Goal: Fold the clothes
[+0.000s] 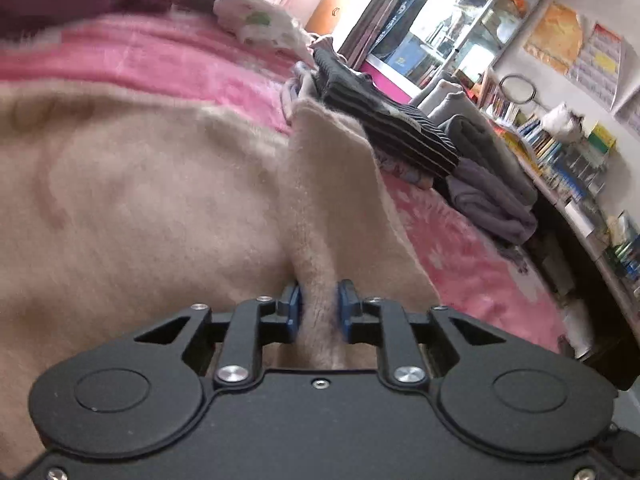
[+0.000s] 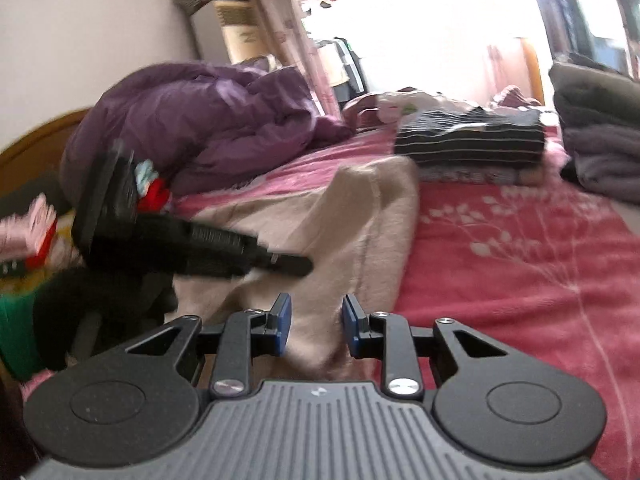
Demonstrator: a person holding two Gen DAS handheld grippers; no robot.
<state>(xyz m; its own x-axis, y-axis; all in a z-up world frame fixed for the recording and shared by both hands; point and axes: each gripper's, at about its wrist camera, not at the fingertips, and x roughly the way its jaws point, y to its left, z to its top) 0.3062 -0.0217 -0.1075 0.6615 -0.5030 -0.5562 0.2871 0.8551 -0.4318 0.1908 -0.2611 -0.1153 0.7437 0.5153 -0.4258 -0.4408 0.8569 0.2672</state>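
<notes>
Pink bedding with a pale leaf print is covering the bed across both views. I'm seeing the beige garment lying spread over it, filling the left and centre of the left wrist frame. My left tool is pinching a raised fold of that garment between its blue pads. My right tool is gripping another bunched ridge, though blur is making contact uncertain. Folded striped clothes are sitting upper right, near grey folded clothes.

The left gripper pinches a ridge of the beige garment. The right gripper grips the same garment's fold, just beside the left.
</notes>
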